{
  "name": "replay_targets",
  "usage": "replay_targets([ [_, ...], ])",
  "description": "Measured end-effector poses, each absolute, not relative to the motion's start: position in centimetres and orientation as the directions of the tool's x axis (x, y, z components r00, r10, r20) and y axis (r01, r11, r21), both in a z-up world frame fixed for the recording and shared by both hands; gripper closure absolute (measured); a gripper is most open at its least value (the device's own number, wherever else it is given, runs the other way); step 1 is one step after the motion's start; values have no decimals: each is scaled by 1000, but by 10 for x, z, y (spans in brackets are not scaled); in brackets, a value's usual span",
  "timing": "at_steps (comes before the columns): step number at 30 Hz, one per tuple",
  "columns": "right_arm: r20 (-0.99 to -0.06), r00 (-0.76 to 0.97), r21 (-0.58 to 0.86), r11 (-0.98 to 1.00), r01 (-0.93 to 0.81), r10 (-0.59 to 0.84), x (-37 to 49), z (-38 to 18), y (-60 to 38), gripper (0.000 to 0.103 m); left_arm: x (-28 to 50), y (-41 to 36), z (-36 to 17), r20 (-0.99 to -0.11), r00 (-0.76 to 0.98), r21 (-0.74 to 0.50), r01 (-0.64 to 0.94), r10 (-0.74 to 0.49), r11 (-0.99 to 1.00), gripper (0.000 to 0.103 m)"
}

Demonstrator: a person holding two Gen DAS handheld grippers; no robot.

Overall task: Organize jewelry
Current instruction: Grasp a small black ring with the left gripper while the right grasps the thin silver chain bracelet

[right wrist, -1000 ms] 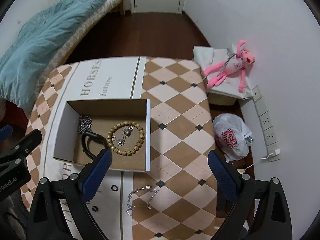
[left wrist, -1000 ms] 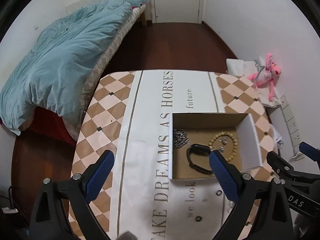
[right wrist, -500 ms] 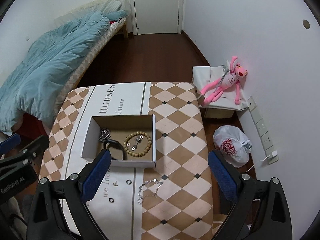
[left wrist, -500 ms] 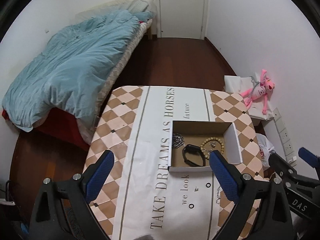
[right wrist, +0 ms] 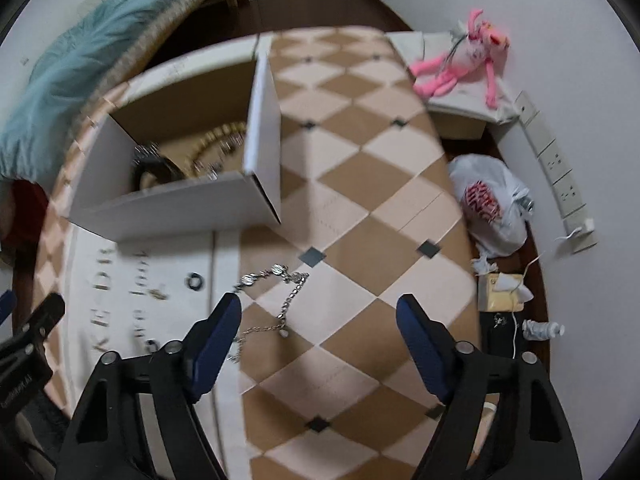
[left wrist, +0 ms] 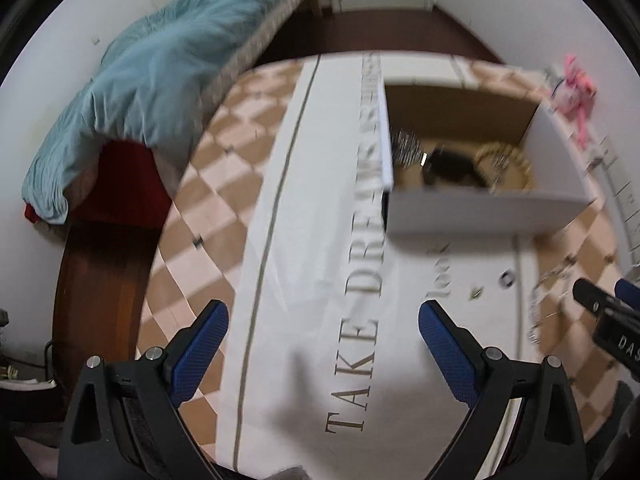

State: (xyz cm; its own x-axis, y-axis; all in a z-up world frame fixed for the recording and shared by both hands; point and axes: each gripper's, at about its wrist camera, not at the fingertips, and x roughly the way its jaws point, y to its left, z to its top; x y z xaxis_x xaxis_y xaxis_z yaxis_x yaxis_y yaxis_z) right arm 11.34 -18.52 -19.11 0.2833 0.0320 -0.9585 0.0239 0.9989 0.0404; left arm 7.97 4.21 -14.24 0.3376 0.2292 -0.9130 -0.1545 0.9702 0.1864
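Observation:
A white cardboard box stands on the table and holds a beaded bracelet, a black band and a silver chain. A silver chain bracelet lies on the tablecloth in front of the box, just ahead of my right gripper, which is open and empty. Small rings lie on the white runner. My left gripper is open and empty, low over the runner, left of the box.
The table has a checkered cloth with a lettered white runner. A bed with a teal duvet stands at the left. A pink plush toy, a plastic bag and wall sockets are at the right.
Both grippers have dropped much closer to the table after rising; the box and the loose chain now look much larger. Both stay open. The views are motion-blurred.

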Motion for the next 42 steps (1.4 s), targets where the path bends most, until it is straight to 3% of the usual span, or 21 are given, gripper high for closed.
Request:
replay_targets([
  [4, -958, 286, 11, 1000, 5, 9, 118, -212, -177, 37, 80, 39, -159, -917, 303, 222, -148, 258, 964, 6],
  [7, -942, 335, -13, 1000, -28, -3, 116, -212, -170, 52, 80, 37, -165, -915, 297, 241, -141, 273, 960, 6],
  [10, -935, 353, -32, 998, -59, -9, 115, -211, -163, 88, 80, 35, -168, -913, 294, 253, -136, 282, 958, 6],
  [12, -934, 358, -42, 997, -72, -14, 115, -209, -160, 96, 80, 33, -168, -913, 293, 255, -132, 283, 958, 6],
  [14, -937, 350, -32, 997, -69, -5, 112, -210, -164, 100, 78, 30, -168, -915, 292, 253, -121, 278, 960, 6],
  [25, -930, 361, 80, 996, 24, 66, 73, -179, -213, 101, 61, -6, -182, -959, 268, 98, -2, 95, 995, 7],
  [31, -933, 355, 83, 995, 50, 60, 65, -178, -221, 101, 62, -20, -186, -960, 276, 58, 38, 45, 998, 42],
  [34, -935, 347, 93, 994, 57, 68, 62, -179, -223, 101, 63, -26, -183, -957, 289, 28, 67, 8, 997, 83],
  [35, -935, 347, 95, 994, 56, 69, 63, -178, -222, 101, 64, -28, -183, -958, 285, 18, 77, -5, 997, 91],
  [42, -916, 377, 154, 988, 17, 136, 67, -148, -215, 101, 57, -25, -168, -953, 297, -28, 87, -52, 996, 93],
])
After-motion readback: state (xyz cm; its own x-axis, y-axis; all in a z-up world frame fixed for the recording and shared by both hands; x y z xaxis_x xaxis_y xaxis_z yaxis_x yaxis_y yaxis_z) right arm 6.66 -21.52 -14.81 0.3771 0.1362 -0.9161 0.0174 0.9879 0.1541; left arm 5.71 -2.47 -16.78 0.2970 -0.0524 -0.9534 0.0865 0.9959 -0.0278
